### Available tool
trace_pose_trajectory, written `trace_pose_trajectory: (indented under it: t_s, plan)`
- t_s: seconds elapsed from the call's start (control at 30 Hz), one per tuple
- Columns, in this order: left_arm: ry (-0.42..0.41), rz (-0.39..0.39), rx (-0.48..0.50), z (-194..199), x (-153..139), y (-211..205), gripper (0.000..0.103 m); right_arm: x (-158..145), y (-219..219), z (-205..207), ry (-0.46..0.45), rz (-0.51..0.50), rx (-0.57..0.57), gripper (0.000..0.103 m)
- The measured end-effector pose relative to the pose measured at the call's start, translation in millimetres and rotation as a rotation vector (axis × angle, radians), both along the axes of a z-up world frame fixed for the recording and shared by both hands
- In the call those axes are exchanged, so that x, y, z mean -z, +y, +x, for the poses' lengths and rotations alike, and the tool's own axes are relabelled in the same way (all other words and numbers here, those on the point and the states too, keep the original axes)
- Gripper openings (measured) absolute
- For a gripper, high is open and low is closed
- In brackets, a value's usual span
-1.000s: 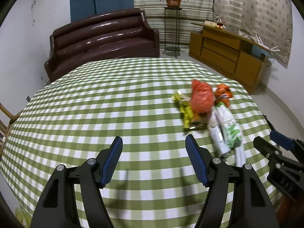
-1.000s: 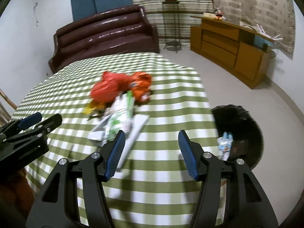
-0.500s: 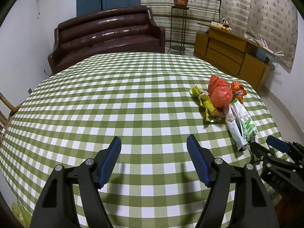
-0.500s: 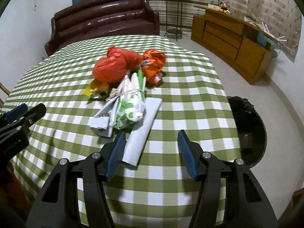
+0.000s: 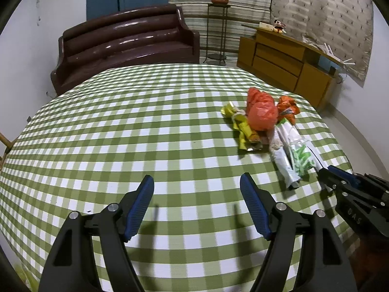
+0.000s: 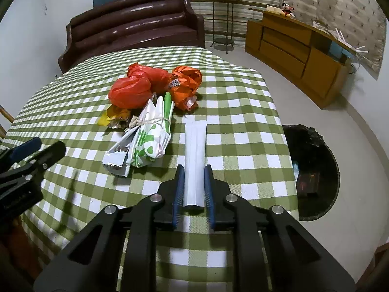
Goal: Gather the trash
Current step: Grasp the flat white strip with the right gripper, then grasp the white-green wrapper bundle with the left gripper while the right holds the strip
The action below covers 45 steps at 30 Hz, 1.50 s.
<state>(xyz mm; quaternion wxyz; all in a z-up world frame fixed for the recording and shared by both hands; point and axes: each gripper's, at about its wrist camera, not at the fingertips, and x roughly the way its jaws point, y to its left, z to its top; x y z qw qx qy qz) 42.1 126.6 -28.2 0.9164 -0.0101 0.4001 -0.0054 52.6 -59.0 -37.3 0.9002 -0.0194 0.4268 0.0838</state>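
A pile of trash lies on the green checked tablecloth (image 6: 231, 102): a red plastic bag (image 6: 132, 91), an orange bag (image 6: 186, 85), a yellow wrapper (image 6: 114, 116), a tied white-and-green bag (image 6: 148, 141) and a long white wrapper (image 6: 194, 160). My right gripper (image 6: 193, 170) is shut on the near end of the white wrapper, which lies on the table. My left gripper (image 5: 197, 182) is open and empty above bare cloth, left of the pile (image 5: 262, 116). The right gripper also shows in the left wrist view (image 5: 340, 182).
A black trash bin (image 6: 313, 170) stands on the floor just right of the table edge. A brown sofa (image 5: 126, 46) stands behind the table, a wooden sideboard (image 5: 284, 63) and a plant stand (image 5: 218, 26) at the back right.
My right gripper moved forward onto the white wrapper and closed on it. My left gripper stayed open and shifted only slightly.
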Motion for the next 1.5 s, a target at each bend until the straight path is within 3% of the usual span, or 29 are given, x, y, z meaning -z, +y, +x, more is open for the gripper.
trace_pose_trajectory:
  t_s: [0.73,0.97,1.2,1.3,1.33,1.5]
  plan:
    - [0.008,-0.015,0.156,33,-14,-106,0.071,-20,-79,2,-0.090,0.027,0.082,0.014]
    - [0.030,0.045,0.172,47,-1,-133,0.058,-13,-94,1,-0.074,0.066,0.091,0.014]
    - [0.054,0.064,0.157,52,9,-131,0.048,-11,-97,1,-0.070,0.085,0.080,0.014]
    - [0.033,0.079,0.173,48,7,-132,0.039,-8,-98,1,-0.065,0.088,0.080,0.014]
    - [0.027,0.079,0.179,46,6,-133,0.031,-8,-98,1,-0.065,0.089,0.080,0.014]
    - [0.029,0.044,0.195,43,7,-130,0.030,-8,-99,1,-0.069,0.087,0.080,0.014]
